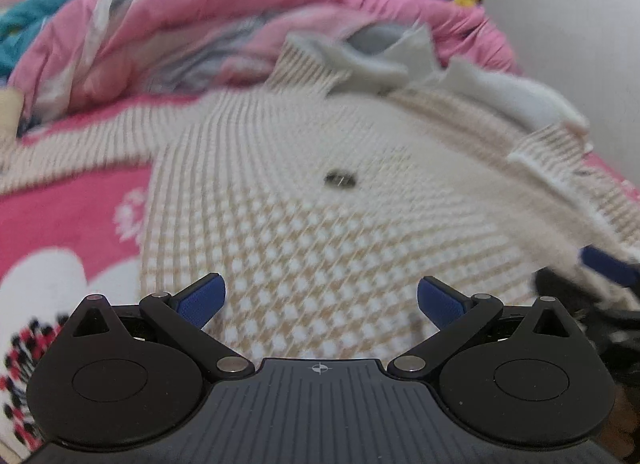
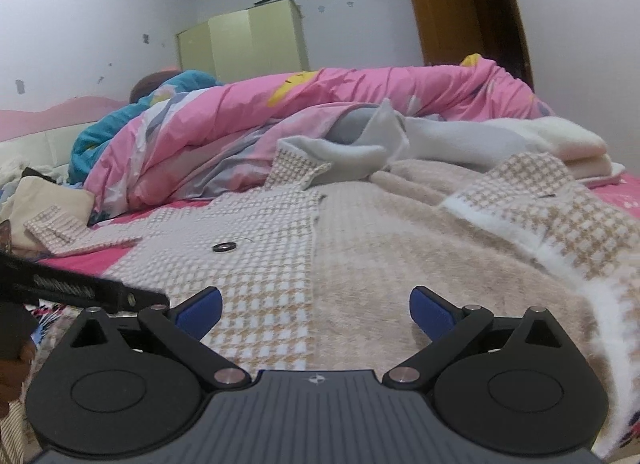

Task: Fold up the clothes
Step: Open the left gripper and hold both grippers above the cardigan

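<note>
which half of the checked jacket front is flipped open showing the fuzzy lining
The right front panel, folded back to bare the beige fleece lining. The left panel lies flat, check side up, carrying the dark button.

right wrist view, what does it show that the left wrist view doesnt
Only the right wrist view shows the green wardrobe, the open wooden door, and the coat's plush beige lining. Only the left wrist view shows the sheet's white flower print. Both show the houndstooth coat, its dark button, the pink quilt, and an open hand-held gripper.
</note>
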`<action>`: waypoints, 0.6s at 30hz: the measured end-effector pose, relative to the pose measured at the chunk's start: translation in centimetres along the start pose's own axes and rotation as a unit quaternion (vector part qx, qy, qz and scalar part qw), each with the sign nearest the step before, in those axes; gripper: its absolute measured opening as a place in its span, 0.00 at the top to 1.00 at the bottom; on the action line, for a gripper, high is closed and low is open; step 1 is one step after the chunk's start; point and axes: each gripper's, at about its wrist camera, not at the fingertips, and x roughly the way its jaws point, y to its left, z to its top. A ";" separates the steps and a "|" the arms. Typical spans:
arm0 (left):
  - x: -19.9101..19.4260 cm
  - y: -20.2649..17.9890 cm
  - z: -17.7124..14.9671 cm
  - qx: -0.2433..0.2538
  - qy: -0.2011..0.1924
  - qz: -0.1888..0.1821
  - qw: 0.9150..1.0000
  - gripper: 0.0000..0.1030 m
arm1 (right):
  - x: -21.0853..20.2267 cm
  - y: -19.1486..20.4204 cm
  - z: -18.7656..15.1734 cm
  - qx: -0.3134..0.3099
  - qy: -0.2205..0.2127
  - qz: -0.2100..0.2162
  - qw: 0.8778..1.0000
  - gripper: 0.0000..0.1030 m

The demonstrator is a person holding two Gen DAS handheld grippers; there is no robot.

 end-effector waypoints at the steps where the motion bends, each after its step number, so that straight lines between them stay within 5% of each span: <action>1: 0.3 0.1 -0.2 -0.003 0.005 0.005 1.000 0.00 | 0.0 -0.1 0.0 0.000 0.002 -0.004 1.000 0.06; 10: 0.3 0.1 -0.9 0.003 -0.006 0.002 1.000 0.00 | -1.0 -0.8 0.4 0.024 0.012 -0.032 0.999 0.32; 18: 0.5 0.3 -0.8 0.002 -0.007 -0.007 1.000 0.00 | -6.1 -4.5 2.4 0.045 -0.026 -0.106 0.993 0.44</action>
